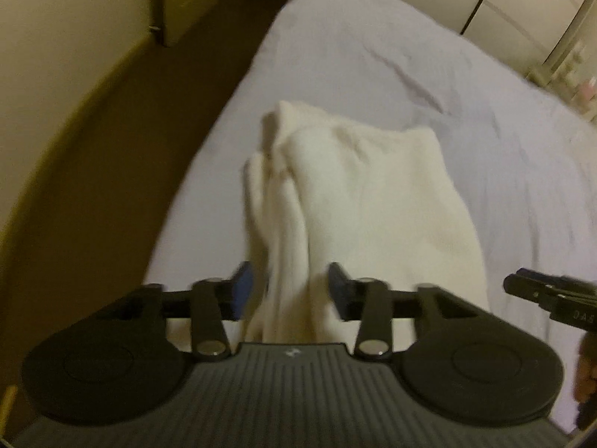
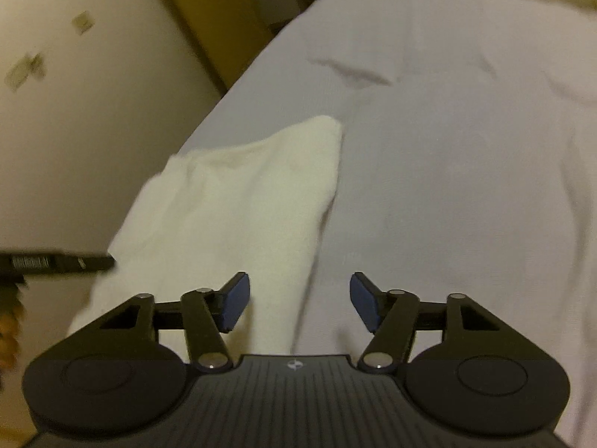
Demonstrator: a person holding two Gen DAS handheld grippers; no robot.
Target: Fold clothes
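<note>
Left wrist view: lilac bedsheet (image 1: 429, 86), floor and wall off at 9 o'clock. Cream garment (image 1: 365, 201) lying on it, long axis from 6 toward 12, bunched folds along its 9 o'clock side. Left gripper (image 1: 289, 289) parted wide, near end of the cloth rising between the pads (contact unclear, blurred). Right gripper (image 1: 541, 293) entering at 3 o'clock, beside the garment's edge.

Right wrist view: same sheet (image 2: 466, 149). Garment (image 2: 246, 201) toward 10 o'clock, right edge running up between the fingers. Right gripper (image 2: 298, 302) spread wide, holding nothing. Left gripper (image 2: 56, 262) poking in at 9 o'clock. Judged nearer: left.
</note>
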